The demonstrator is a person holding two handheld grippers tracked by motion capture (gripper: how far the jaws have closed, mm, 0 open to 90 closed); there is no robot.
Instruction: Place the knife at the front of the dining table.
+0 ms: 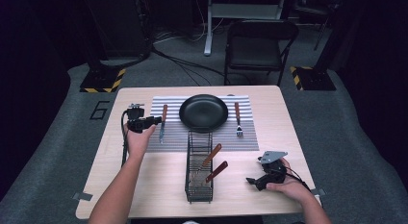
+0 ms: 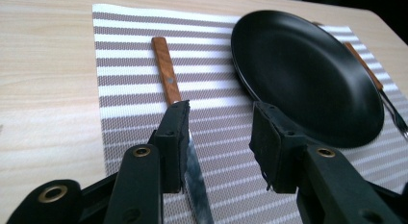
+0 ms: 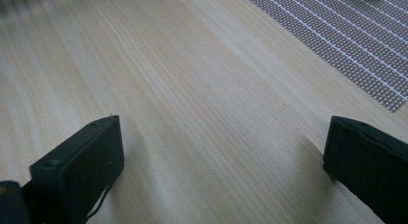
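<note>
Nearest me, one black wire basket (image 1: 198, 172) holds two wooden-handled utensils (image 1: 214, 165). My right gripper (image 1: 256, 181), right of the basket, gapes unloaded. Beyond the basket, my left gripper (image 2: 219, 132) stands released above one wooden-handled knife (image 2: 174, 96) on the striped placemat (image 2: 125, 84), beside one black round pan (image 2: 308, 70) and one fork (image 1: 238, 119).

We see a pale wooden table (image 1: 159, 185), a striped placemat (image 1: 250, 137) lying on its far half, a black wire basket (image 1: 198, 172) standing on the bare wood just in front of the mat, grey tape tabs (image 1: 82, 196) at its near corners.
</note>
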